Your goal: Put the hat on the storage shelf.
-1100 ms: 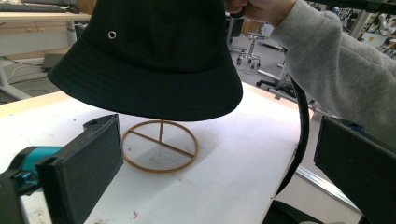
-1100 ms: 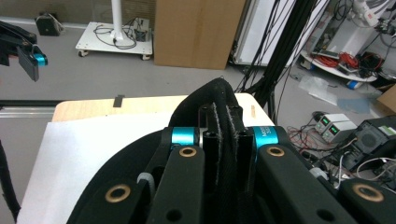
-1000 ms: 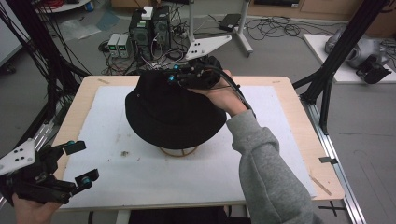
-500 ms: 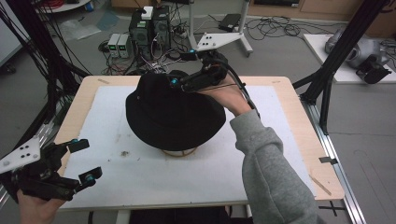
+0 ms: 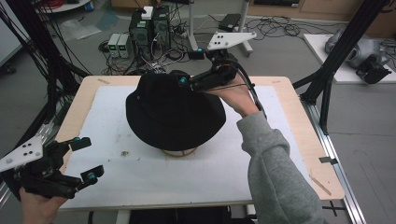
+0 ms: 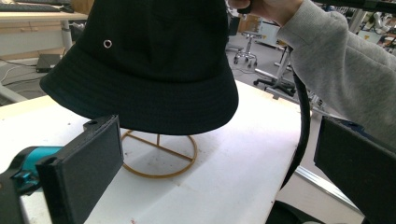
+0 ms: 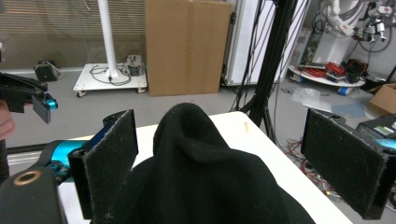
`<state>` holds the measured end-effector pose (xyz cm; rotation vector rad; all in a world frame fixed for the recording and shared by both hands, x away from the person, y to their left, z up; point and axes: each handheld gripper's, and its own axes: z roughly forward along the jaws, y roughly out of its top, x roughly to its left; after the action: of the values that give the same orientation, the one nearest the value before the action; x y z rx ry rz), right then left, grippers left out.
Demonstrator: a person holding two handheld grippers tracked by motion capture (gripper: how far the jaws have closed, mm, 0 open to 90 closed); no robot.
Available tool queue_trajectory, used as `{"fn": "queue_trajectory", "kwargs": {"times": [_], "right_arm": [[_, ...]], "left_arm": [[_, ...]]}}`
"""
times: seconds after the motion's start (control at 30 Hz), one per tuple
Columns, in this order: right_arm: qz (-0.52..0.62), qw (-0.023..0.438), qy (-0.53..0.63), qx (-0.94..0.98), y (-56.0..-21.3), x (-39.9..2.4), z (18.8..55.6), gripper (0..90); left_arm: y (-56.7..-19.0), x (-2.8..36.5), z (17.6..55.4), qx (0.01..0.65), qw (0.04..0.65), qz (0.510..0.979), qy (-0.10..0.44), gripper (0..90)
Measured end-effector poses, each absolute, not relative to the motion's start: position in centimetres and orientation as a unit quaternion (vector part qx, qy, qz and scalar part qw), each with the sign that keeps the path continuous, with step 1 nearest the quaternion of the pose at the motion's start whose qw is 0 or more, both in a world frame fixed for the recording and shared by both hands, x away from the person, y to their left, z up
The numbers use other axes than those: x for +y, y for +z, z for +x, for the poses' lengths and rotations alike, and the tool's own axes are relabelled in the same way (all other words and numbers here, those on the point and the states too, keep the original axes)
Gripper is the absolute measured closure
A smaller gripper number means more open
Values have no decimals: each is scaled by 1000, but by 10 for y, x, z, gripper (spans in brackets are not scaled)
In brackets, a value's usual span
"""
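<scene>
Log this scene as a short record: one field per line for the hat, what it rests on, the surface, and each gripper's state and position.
hat: black bucket hat, crown peaked upward
support: gold wire stand, ring base on the table
surface: white mat on a wooden table
right gripper: open, fingers either side of the hat's crown at its far side
left gripper: open, holding nothing, at the near left corner of the table, apart from the hat

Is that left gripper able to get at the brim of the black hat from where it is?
Probably yes. The left gripper is open and apart from the black hat, and only bare white mat lies between it and the near brim.
</scene>
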<state>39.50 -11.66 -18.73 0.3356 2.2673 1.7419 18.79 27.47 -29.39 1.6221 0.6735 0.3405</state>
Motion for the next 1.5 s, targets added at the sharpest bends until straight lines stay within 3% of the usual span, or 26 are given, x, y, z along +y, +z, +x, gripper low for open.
{"fn": "queue_trajectory", "kwargs": {"times": [0.83, 1.5], "right_arm": [[165, 166, 594, 770, -181, -181, 385, 103], [229, 189, 591, 750, -217, -246, 377, 103]], "left_arm": [[-292, 269, 192, 287, 624, 712, 147, 17], [-294, 262, 203, 285, 623, 714, 142, 17]]}}
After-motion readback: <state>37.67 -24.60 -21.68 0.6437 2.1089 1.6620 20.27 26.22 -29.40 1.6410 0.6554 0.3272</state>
